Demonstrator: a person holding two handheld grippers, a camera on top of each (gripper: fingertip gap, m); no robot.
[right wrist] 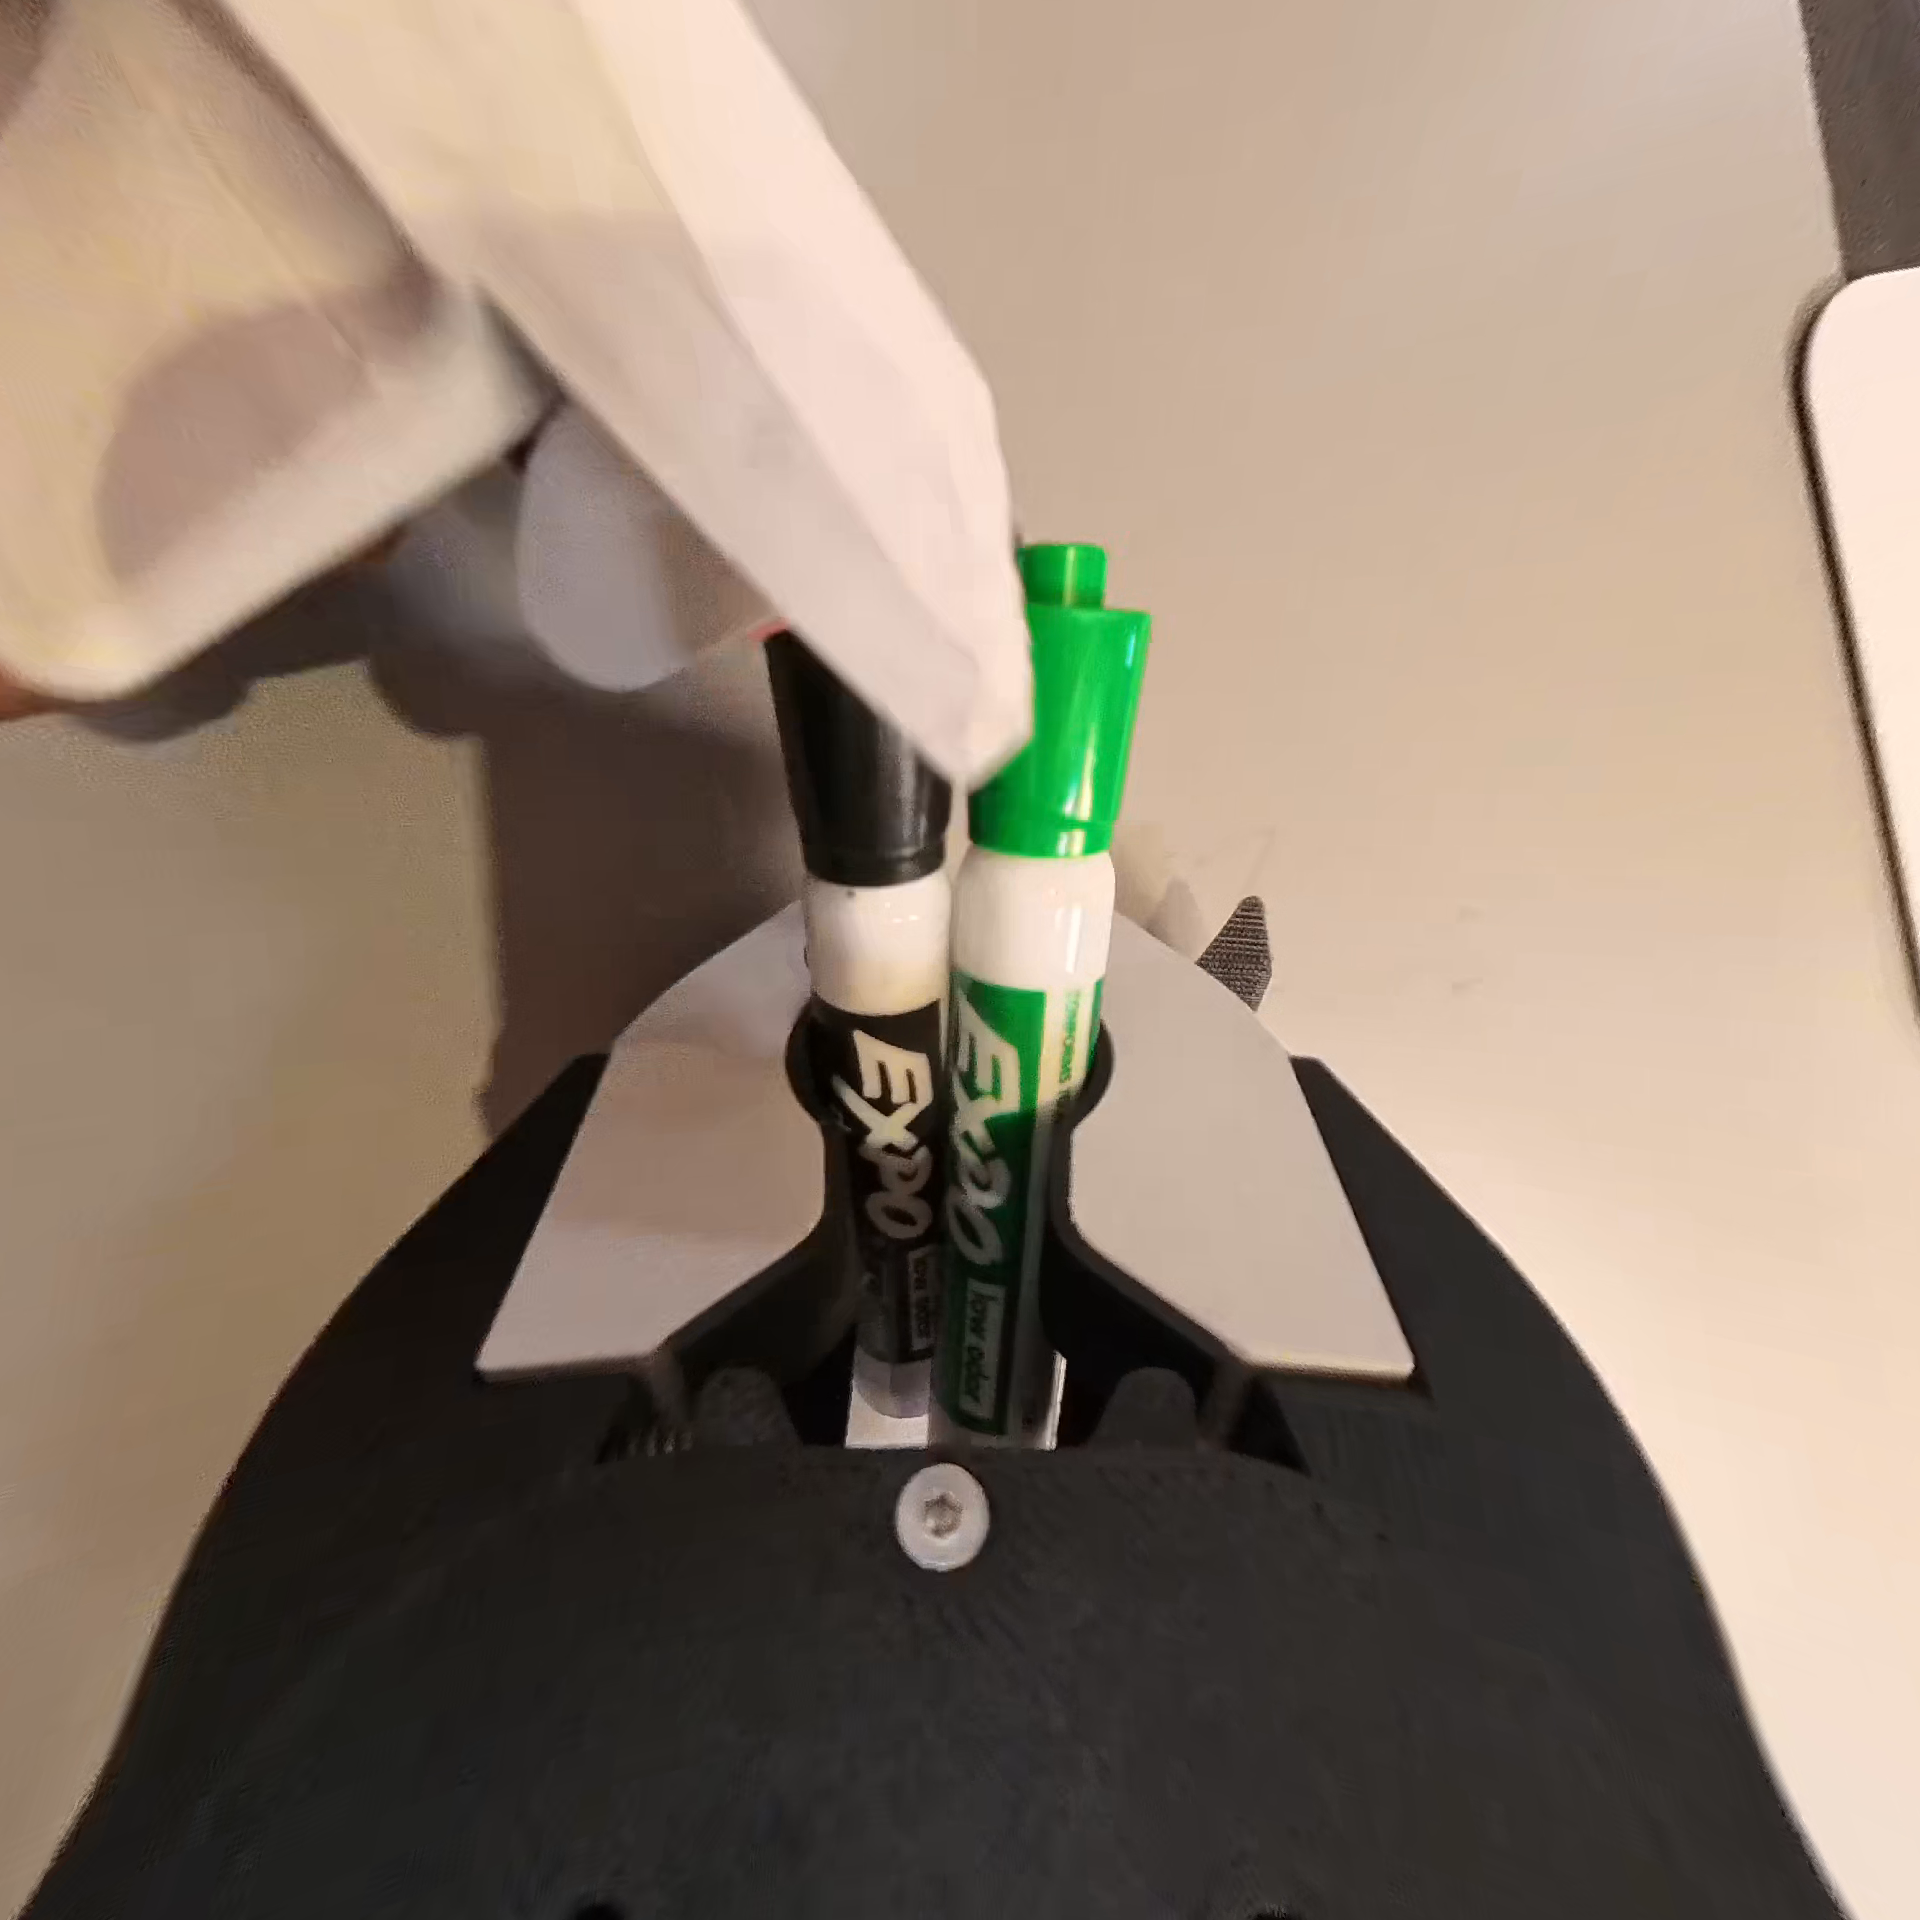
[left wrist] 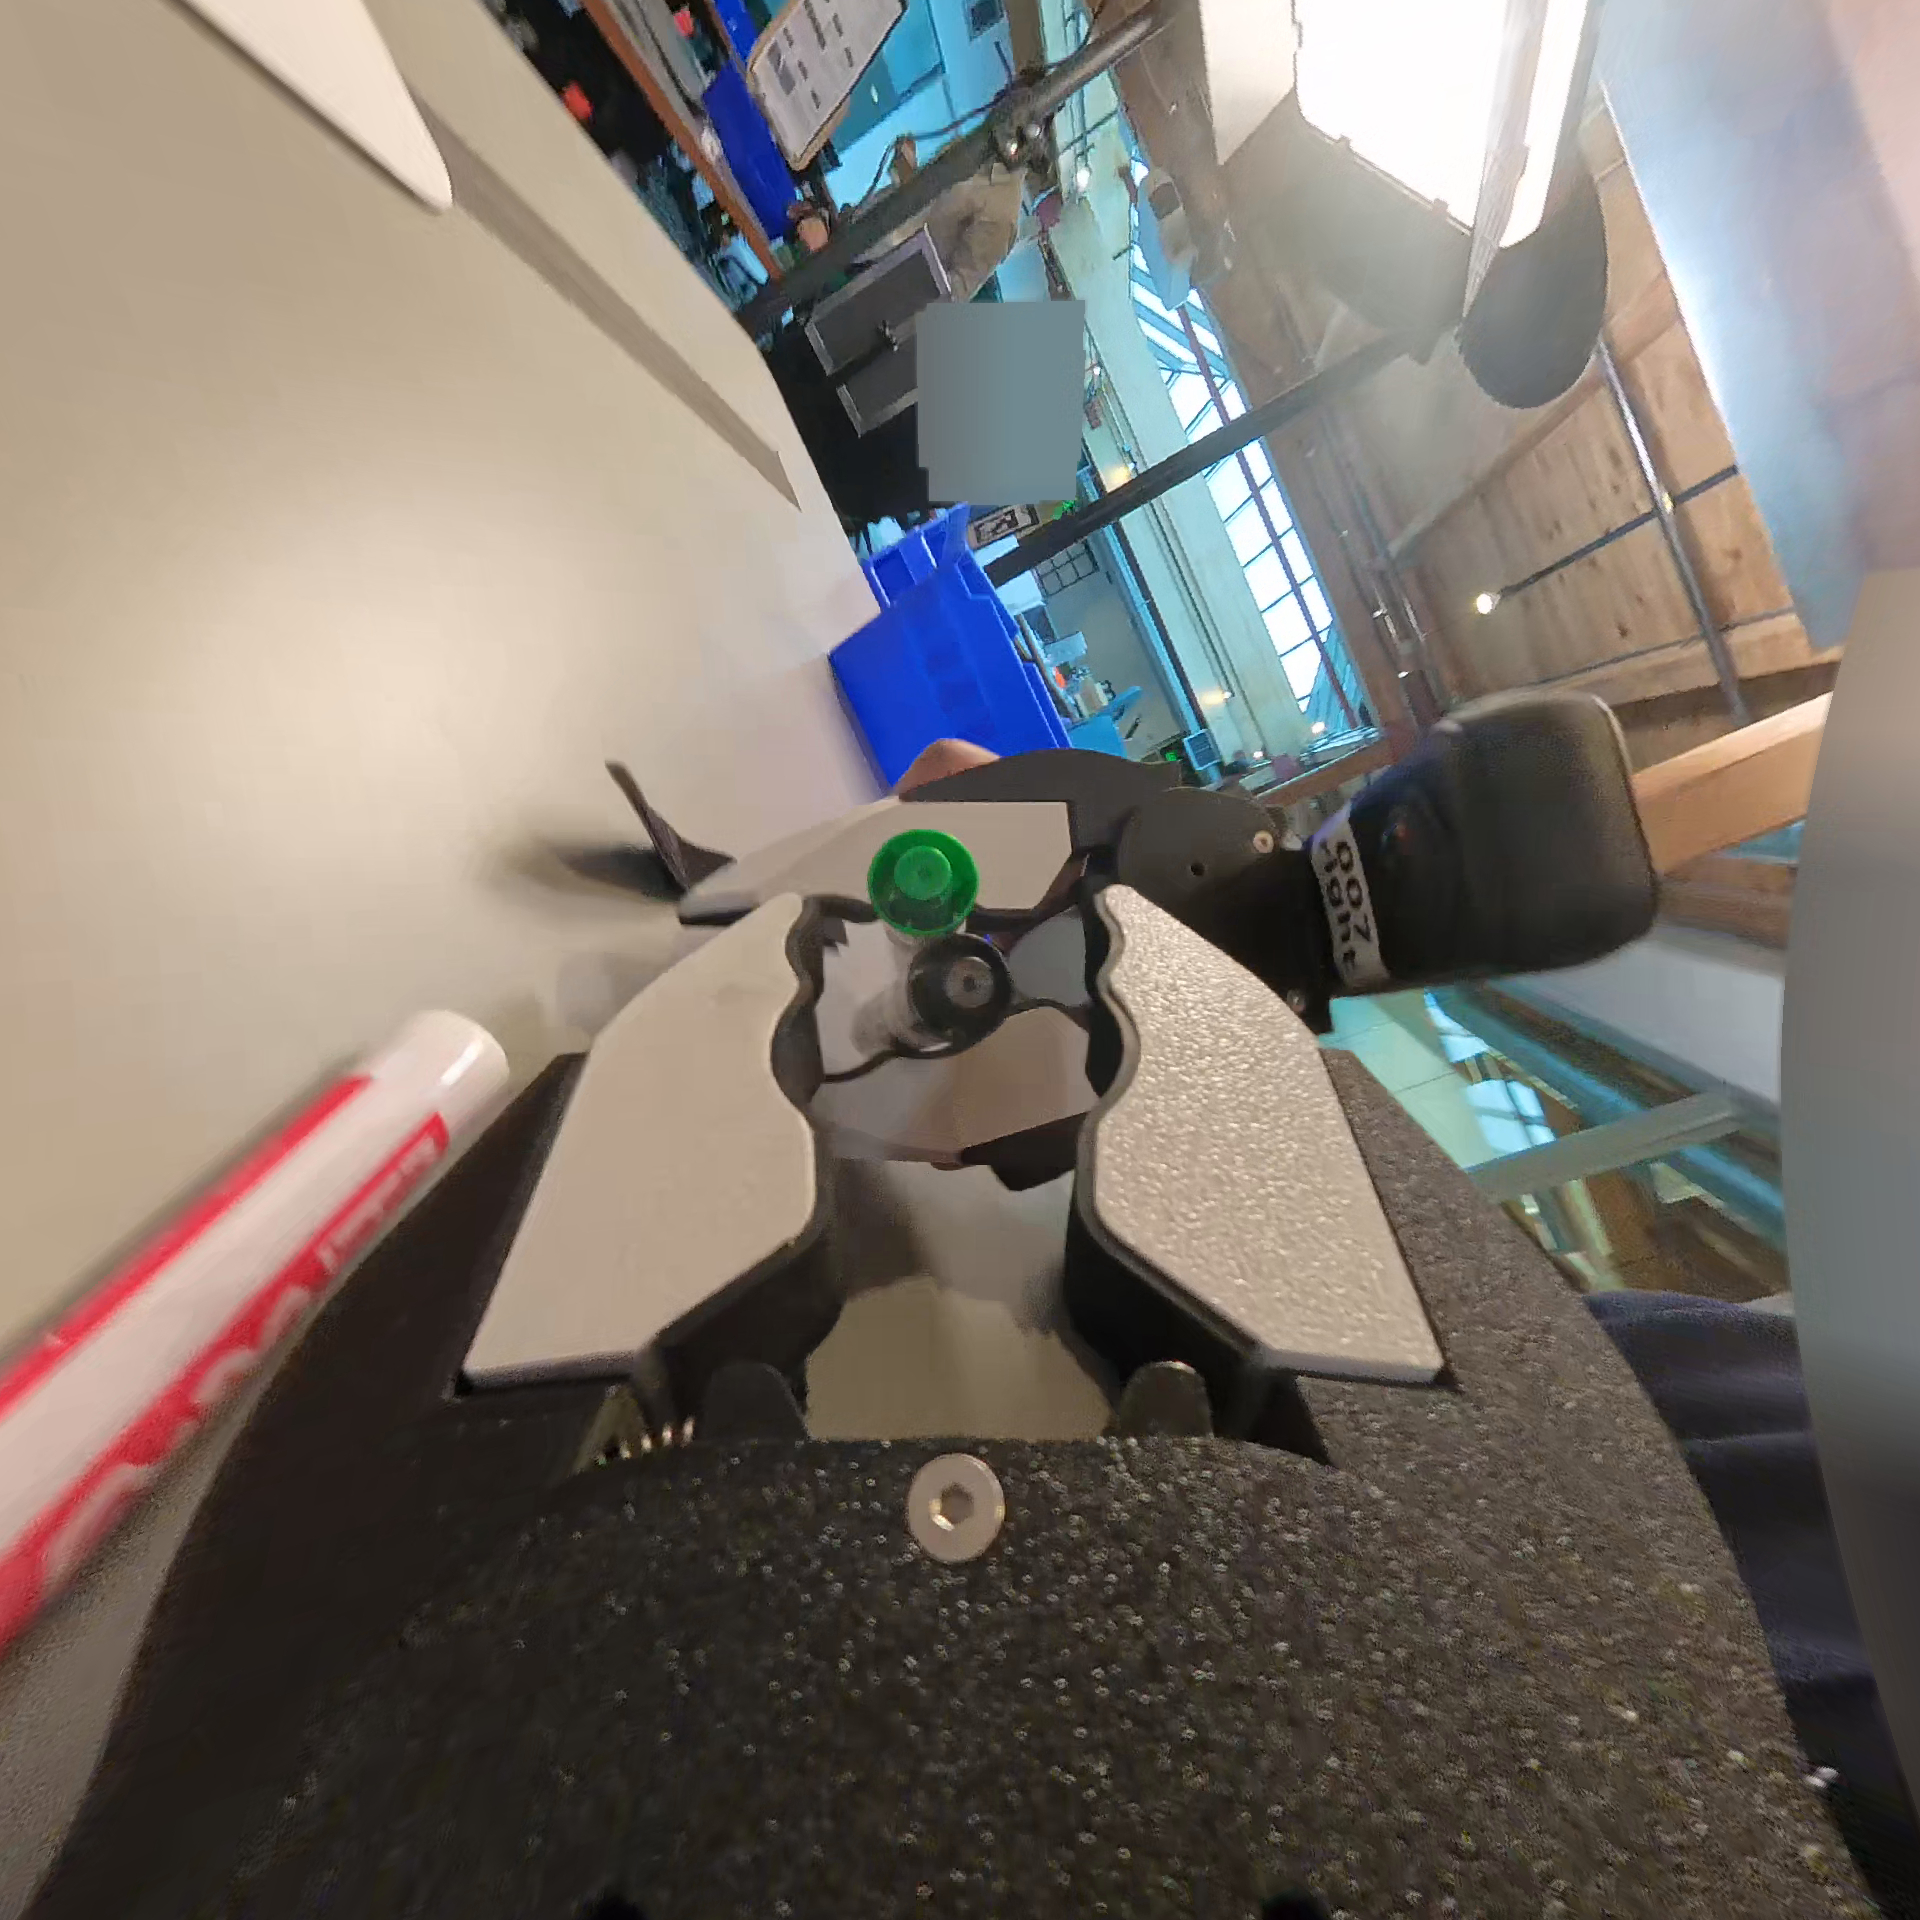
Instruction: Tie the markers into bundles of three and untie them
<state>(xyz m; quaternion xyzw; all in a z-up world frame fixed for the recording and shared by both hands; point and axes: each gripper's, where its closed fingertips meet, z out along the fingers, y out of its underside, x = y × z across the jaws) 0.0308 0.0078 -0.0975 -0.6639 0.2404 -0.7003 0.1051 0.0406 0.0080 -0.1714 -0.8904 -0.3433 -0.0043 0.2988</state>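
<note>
In the right wrist view my right gripper (right wrist: 951,997) is shut on two markers side by side: a black marker (right wrist: 868,935) and a green marker (right wrist: 1039,935), caps pointing away from the camera. A black hook-and-loop strap (right wrist: 1242,951) sticks out beside the right finger. In the left wrist view my left gripper (left wrist: 951,935) is open. The green cap (left wrist: 923,883) and the black cap (left wrist: 956,982) show end-on between its fingertips without touching them. One blurred left finger (right wrist: 831,416) hangs over the caps. A red marker (left wrist: 208,1278) lies on the table by the left gripper.
The light table (right wrist: 1455,416) runs under both grippers. A blue bin (left wrist: 945,665) stands at its far edge. A gloved hand (left wrist: 1507,831) holds the right gripper. A white flat object (right wrist: 1870,623) lies at the table's right side. The strap's end (left wrist: 665,831) rests on the table.
</note>
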